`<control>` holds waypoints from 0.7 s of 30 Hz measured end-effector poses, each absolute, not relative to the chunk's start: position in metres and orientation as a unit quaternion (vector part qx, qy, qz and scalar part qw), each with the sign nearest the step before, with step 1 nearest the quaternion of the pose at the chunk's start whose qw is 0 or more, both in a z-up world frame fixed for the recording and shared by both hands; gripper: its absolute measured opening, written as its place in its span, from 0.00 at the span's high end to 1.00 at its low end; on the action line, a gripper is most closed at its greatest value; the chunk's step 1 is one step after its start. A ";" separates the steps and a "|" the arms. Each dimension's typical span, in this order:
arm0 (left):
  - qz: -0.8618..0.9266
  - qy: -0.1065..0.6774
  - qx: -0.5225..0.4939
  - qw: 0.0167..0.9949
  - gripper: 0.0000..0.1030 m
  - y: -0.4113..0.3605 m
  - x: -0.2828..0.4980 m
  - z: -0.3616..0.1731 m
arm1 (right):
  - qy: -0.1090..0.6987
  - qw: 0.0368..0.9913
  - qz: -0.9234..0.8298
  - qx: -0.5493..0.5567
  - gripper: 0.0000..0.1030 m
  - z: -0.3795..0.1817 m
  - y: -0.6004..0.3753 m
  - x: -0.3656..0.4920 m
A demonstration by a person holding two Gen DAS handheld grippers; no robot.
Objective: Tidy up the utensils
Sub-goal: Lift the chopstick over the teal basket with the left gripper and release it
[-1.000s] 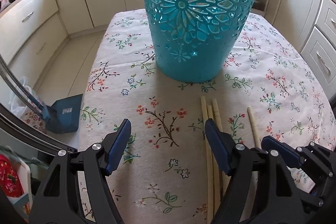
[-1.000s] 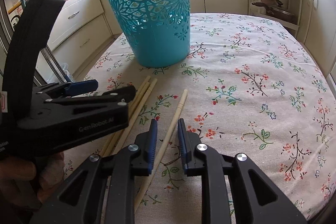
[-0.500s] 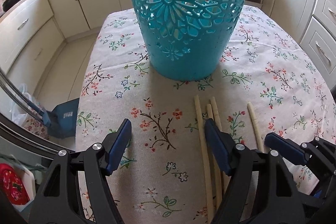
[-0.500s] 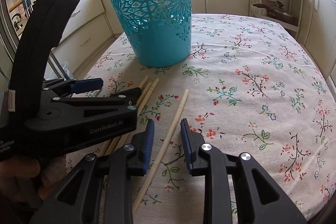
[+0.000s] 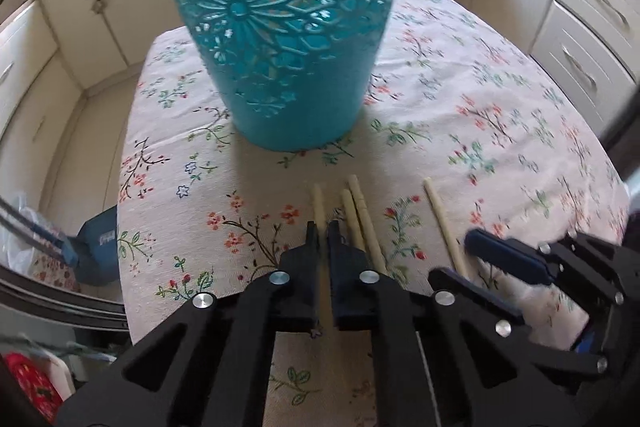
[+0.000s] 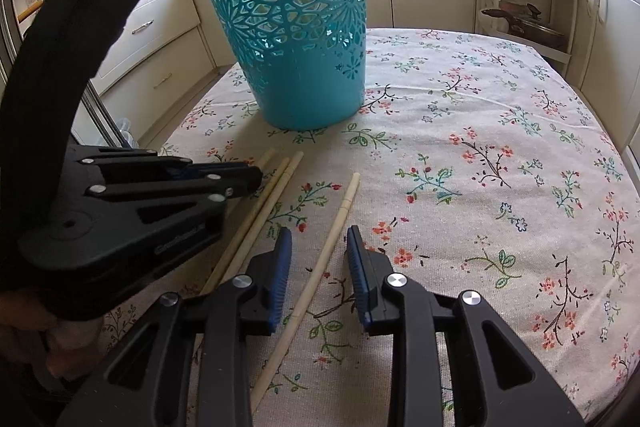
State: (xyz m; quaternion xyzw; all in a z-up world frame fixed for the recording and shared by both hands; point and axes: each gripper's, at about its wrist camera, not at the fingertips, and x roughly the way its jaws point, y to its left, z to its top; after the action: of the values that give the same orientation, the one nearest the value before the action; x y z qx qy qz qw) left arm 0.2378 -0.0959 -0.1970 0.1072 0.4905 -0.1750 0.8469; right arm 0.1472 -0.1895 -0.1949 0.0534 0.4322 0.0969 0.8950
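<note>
Several pale wooden chopsticks lie on the floral tablecloth in front of a teal cut-out basket (image 5: pixel 276 27), also in the right wrist view (image 6: pixel 300 35). My left gripper (image 5: pixel 323 231) is shut on the leftmost chopstick (image 5: pixel 318 203), which runs between its jaws. Two more chopsticks (image 5: pixel 358 215) lie just right of it. My right gripper (image 6: pixel 316 247) is open and straddles a single chopstick (image 6: pixel 340 215), also in the left wrist view (image 5: pixel 440 219). The left gripper (image 6: pixel 240 179) shows at left in the right wrist view.
The table (image 6: pixel 500 147) carries a floral cloth and its edge falls off at left and right. Kitchen cabinets (image 6: pixel 160 39) surround it. A blue dustpan (image 5: pixel 96 247) stands on the floor at left. A shelf rack (image 6: pixel 528 15) holds pans at back right.
My left gripper has shifted right and closed on the leftmost chopstick. My right gripper has opened wider around the single chopstick.
</note>
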 end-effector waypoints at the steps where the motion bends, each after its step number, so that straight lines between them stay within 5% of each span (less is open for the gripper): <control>1: -0.180 0.495 0.106 0.843 0.96 -0.094 0.238 -0.196 | 0.432 0.895 0.097 0.053 0.72 -0.195 -0.190 0.148; 7: -0.230 0.447 0.070 0.862 0.96 -0.059 0.217 -0.135 | 0.431 0.895 0.100 0.059 0.71 -0.195 -0.193 0.147; 14: -0.272 0.289 -0.013 0.918 0.96 -0.030 0.216 -0.001 | 0.431 0.894 0.102 0.058 0.67 -0.195 -0.191 0.148; 21: -0.225 0.158 -0.053 0.960 0.96 -0.052 0.235 0.054 | 0.430 0.895 0.104 0.060 0.66 -0.196 -0.190 0.147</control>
State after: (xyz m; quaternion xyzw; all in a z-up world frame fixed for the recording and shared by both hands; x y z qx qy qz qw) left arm 0.2354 -0.0524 0.0536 -0.0532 0.1583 -0.2254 0.9599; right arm 0.1466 -0.1898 -0.1957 0.0600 0.4304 0.1043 0.8946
